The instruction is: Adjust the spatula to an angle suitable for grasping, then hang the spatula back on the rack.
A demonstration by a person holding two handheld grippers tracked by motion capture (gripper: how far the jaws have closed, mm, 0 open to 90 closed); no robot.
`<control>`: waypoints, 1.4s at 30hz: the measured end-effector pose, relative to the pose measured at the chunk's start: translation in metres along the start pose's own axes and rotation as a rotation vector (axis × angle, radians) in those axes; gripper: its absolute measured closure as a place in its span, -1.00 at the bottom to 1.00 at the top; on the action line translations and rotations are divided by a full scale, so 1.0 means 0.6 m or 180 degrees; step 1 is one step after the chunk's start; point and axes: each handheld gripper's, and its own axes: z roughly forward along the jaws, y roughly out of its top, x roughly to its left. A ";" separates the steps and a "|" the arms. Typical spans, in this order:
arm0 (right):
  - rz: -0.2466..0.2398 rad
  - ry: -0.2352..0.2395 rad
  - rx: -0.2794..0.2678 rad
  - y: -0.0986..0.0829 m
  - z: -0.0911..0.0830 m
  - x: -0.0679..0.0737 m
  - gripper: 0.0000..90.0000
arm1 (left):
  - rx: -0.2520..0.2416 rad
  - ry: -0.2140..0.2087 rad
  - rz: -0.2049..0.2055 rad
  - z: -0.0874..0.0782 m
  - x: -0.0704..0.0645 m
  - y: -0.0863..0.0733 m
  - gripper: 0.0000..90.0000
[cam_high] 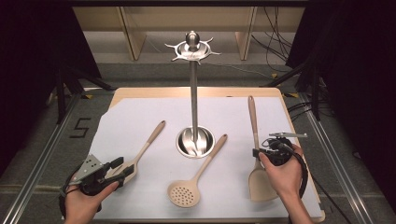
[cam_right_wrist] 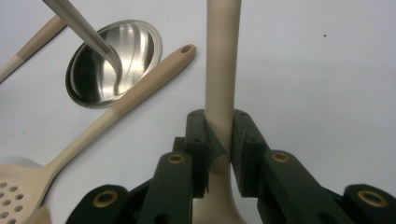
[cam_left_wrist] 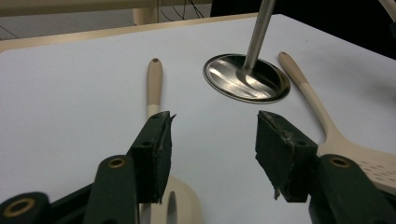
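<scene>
We're clamping the right gripper (cam_right_wrist: 218, 140) tight on the spatula (cam_high: 256, 154) handle just above the blade, near its balance point for lifting. Left gripper (cam_left_wrist: 212, 149) is hovering, jaws spread wide, over the slotted spoon (cam_left_wrist: 154, 88). Skimmer (cam_high: 191, 179) is lying between them; beyond, the steel hanging rack (cam_high: 194, 93) is waiting, hooks bare.

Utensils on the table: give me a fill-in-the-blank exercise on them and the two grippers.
1. The right gripper is shut on the handle of the ____.
2. The left gripper has its jaws ____.
3. The utensil with a head full of holes is the ____.
4. The stand's round base is made of ____.

Missing words: spatula; open; skimmer; metal
</scene>
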 end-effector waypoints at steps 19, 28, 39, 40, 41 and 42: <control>-0.0096 0.0069 -0.0024 -0.009 -0.008 -0.010 0.76 | 0.0018 -0.0011 0.0024 0.011 0.001 0.006 0.01; -0.0189 -0.0057 -0.0099 -0.006 -0.014 -0.008 0.76 | 0.0001 -0.0045 0.0033 0.006 -0.002 0.005 0.01; -0.0287 0.0091 -0.0274 -0.007 -0.026 0.030 0.76 | -0.0158 -0.0327 0.0235 0.040 -0.042 0.088 -0.09; -0.0260 0.0106 -0.0301 -0.007 -0.026 0.037 0.76 | -0.0214 -0.0386 0.0255 0.048 -0.050 0.101 -0.09; -0.0198 0.0096 -0.0243 -0.008 -0.031 0.046 0.76 | -0.0233 -0.0398 0.0299 0.053 -0.058 0.117 -0.10; -0.0269 0.0120 -0.0336 -0.008 -0.030 0.050 0.76 | -0.0287 -0.0450 0.0325 0.060 -0.066 0.132 -0.11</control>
